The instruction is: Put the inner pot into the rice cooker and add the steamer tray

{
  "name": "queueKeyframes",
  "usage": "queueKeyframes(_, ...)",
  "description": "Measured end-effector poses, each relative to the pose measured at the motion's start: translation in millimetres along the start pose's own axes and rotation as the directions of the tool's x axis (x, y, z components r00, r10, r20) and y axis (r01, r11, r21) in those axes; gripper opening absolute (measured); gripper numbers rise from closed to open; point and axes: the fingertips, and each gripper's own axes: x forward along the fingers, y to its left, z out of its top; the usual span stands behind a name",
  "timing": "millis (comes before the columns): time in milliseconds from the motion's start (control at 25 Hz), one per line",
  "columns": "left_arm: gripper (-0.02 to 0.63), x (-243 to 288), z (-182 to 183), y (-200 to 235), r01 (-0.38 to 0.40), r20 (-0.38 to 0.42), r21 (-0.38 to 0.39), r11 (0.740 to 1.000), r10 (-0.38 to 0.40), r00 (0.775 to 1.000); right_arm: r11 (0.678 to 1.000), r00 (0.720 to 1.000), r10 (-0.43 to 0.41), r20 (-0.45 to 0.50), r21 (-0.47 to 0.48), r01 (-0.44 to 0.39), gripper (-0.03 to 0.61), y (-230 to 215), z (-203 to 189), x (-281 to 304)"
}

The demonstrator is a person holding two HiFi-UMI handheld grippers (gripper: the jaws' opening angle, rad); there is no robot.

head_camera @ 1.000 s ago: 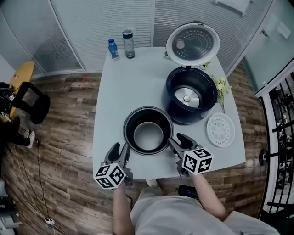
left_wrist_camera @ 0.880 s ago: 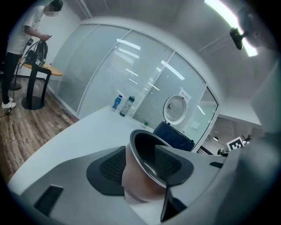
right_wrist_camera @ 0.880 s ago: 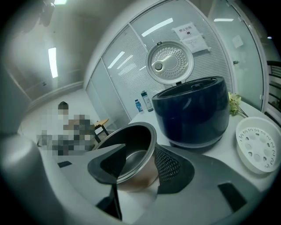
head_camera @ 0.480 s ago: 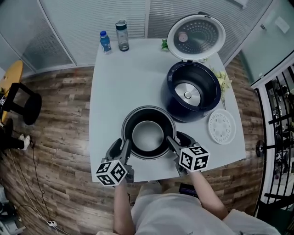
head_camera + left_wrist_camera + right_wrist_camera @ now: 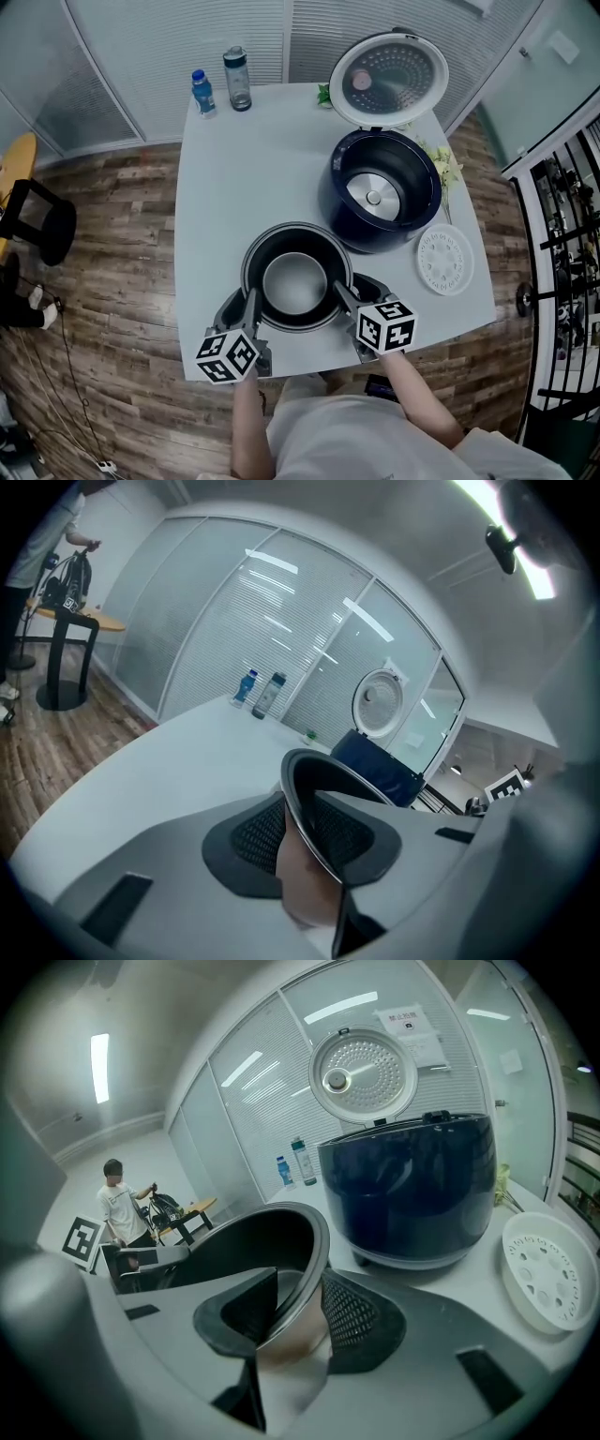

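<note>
The dark inner pot (image 5: pixel 295 289) stands on the white table (image 5: pixel 234 187), near its front edge. My left gripper (image 5: pixel 242 311) straddles the pot's left rim; its jaws are closing and the pads press on the pot wall (image 5: pixel 302 878). At the right rim my right gripper (image 5: pixel 354 291) is also closing, one finger inside the pot (image 5: pixel 244 1241) and one outside, still a little apart from the wall. Behind stands the navy rice cooker (image 5: pixel 380 192), its lid (image 5: pixel 387 80) up. The white steamer tray (image 5: pixel 445 260) lies flat to its right.
Two bottles (image 5: pixel 217 86) stand at the table's far left corner, and some greenery (image 5: pixel 448 173) lies by the cooker. Wooden floor surrounds the table, with a black stool (image 5: pixel 42 225) off to the left. A person (image 5: pixel 117 1204) stands far off.
Both grippers moved forward and down onto the pot's rim, one on each side, and their jaws narrowed round it. The pot stays on the table.
</note>
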Motion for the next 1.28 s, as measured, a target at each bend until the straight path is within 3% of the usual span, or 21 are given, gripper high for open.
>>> queueKeyframes(240,0.094,-1.6,0.9,0.6,0.001,0.001,-0.024,1.0,-0.001,1.0,0.999,0.999,0.04,0.003,0.025,-0.04,0.147,0.2,2.6,0.9)
queueKeyframes(760,0.086,-23.2,37.5,-21.9,0.038,0.114,-0.039,0.999,-0.033,0.993,0.992,0.984,0.12,0.129,0.02,-0.123,0.13,17.2,44.9,-28.9)
queueKeyframes(1280,0.083,-52.5,82.5,-59.3,0.062,0.206,0.019,0.998,-0.064,0.976,0.98,0.95,0.186,0.251,0.022,-0.198,0.117,33.8,91.8,-71.1)
